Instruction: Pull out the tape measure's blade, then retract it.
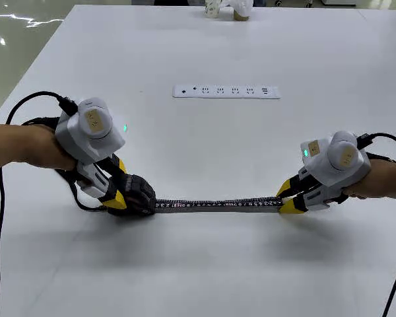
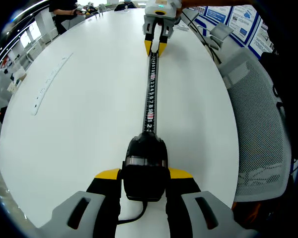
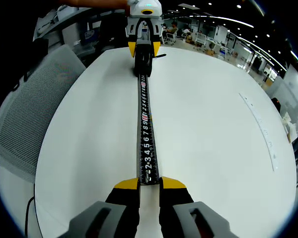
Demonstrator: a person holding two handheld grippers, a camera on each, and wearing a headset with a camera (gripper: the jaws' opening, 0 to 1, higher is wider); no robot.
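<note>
White workbench point(image 1: 251, 39): the tape measure lies extended, nearer the person than the power strip point(image 1: 226, 92).
Jaws of the left gripper point(image 2: 145, 174) clamp the black case point(image 1: 140, 195); those of the right gripper point(image 3: 149, 184) pinch the tip of the blade point(image 1: 218, 205). Judgement: case rigid, blade thin and springy, so keep hold of the tip.

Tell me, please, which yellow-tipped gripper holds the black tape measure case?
The left gripper: it clamps the black case, while the right gripper pinches the numbered blade.
</note>
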